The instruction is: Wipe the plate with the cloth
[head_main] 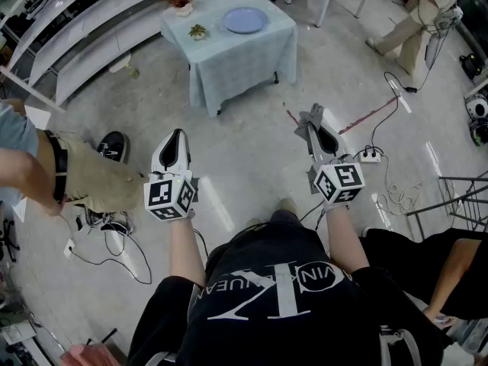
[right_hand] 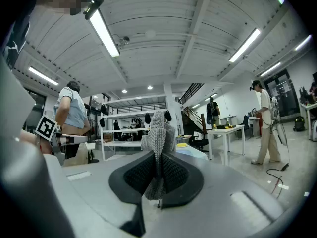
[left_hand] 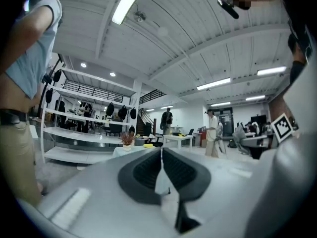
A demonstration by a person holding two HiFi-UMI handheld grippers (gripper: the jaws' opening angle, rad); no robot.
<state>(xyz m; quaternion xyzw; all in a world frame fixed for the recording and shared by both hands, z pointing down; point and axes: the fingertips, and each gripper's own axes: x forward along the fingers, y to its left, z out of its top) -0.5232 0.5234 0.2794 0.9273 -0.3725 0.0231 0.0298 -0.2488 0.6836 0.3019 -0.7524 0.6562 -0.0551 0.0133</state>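
1. The plate (head_main: 245,20) lies flat on the table (head_main: 236,63), near its middle.
2. The right gripper (right_hand: 159,157) pinches the grey cloth (right_hand: 158,130); the left gripper (left_hand: 161,155) is pressed together, holding nothing.
3. The table stands well ahead of both, so the cloth likely goes forward and slightly left.

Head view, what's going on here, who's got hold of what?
A person stands back from the table, tongs in each hand. The right tongs are shut on a grey cloth; the left tongs are shut on nothing. The blue plate sits on the table ahead, not yet reached.
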